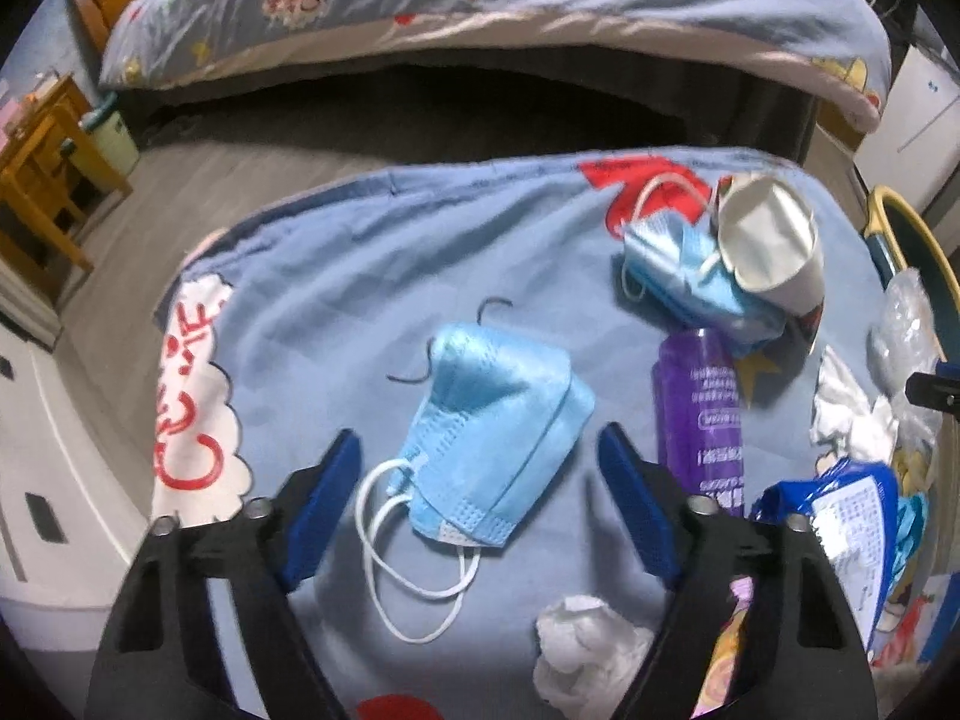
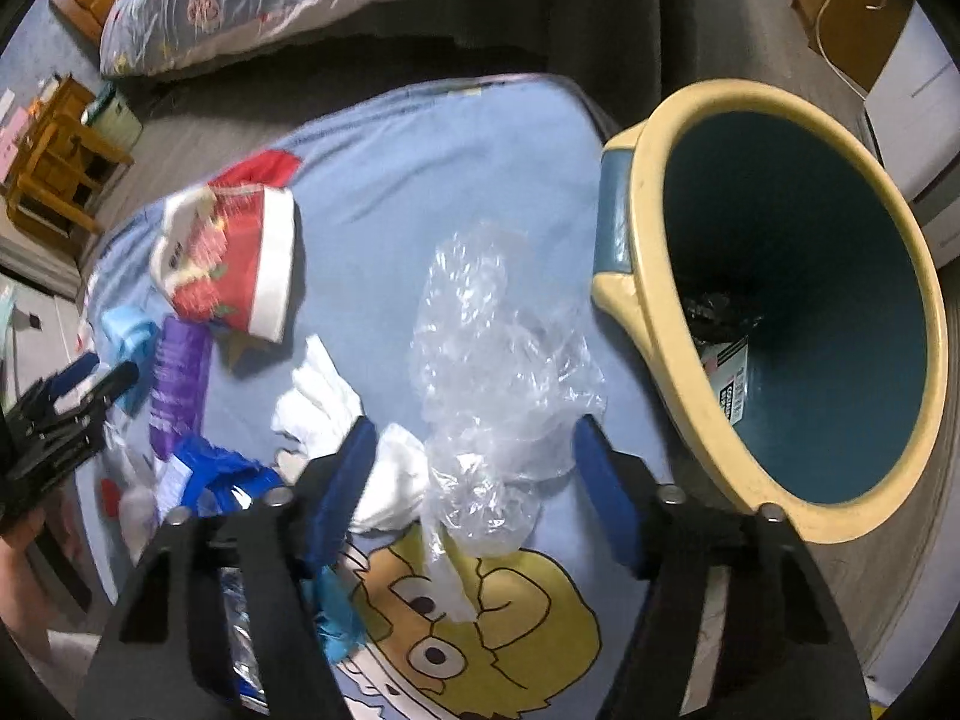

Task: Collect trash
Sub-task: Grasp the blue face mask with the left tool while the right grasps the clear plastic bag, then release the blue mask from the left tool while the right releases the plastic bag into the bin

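Both grabs pending: left hand-held gripper [image 1: 480, 468] unclenched astride the face mask [image 1: 492, 420], right hand-held gripper [image 2: 474, 462] unclenched astride the plastic wrap [image 2: 492, 360]; next, squeeze.

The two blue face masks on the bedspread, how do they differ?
The near mask lies alone, fairly flat and folded, its white loops spread out. The far mask is crumpled into a bunch and tucked against the paper cup. Both are light blue with white ear loops.

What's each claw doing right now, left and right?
Left claw: open, straddling the blue face mask, pads not touching.
Right claw: open around the clear plastic bag, no grip.
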{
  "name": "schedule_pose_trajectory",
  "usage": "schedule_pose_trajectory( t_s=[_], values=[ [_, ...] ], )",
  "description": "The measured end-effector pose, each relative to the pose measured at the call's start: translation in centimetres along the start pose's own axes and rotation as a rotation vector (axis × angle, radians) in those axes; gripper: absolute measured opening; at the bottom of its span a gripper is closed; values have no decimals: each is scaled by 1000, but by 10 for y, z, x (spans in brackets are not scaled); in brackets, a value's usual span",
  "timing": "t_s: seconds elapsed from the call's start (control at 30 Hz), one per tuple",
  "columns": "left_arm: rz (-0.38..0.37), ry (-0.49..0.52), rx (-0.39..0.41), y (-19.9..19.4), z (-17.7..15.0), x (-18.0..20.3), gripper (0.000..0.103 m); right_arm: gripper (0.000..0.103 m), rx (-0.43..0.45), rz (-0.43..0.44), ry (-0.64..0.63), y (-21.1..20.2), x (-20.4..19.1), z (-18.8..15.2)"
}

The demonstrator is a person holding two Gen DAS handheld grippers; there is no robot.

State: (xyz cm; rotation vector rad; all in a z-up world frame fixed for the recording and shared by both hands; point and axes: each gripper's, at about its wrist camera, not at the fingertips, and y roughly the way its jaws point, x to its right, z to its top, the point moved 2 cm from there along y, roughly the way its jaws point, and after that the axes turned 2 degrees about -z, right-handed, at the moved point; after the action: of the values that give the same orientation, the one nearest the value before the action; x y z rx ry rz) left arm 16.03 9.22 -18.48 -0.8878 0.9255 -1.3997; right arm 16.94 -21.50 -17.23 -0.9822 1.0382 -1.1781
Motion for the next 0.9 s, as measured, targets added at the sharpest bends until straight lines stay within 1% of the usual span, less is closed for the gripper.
schedule_pose_trajectory(
  t_s=[0.03,0.07,0.1,0.17,0.2,0.27,0.37,0.5,0.57,0.67,0.83,0.9],
  values=[
    [4,5,-13,3,-1,0,71,50,-15,-9,-8,4,0,-1],
    [9,11,-29,6,-2,0,65,43,-25,-14,-11,6,2,-3],
    [12,14,-48,10,-4,0,57,39,-36,-14,-12,8,3,-4],
    [14,13,-56,11,-5,-1,50,35,-36,-1,-13,8,4,-3],
    [16,12,-51,10,-5,-1,36,35,-31,2,-14,6,4,-2],
    [21,10,-46,6,-3,-3,24,34,-16,28,-16,0,2,0],
    [21,7,-2,-7,2,-5,21,34,23,50,-29,-15,-1,6],
    [15,-3,85,-32,15,0,20,34,91,71,-42,-41,-3,12],
    [-8,0,125,-47,22,7,20,34,124,87,-43,-53,-4,14],
    [-19,28,175,-62,32,24,20,34,170,108,-41,-72,-1,22],
    [-100,50,230,-86,44,61,20,34,224,100,-36,-90,10,25],
    [-118,90,246,-92,46,82,20,34,247,87,-20,-98,22,27]
  ],
)
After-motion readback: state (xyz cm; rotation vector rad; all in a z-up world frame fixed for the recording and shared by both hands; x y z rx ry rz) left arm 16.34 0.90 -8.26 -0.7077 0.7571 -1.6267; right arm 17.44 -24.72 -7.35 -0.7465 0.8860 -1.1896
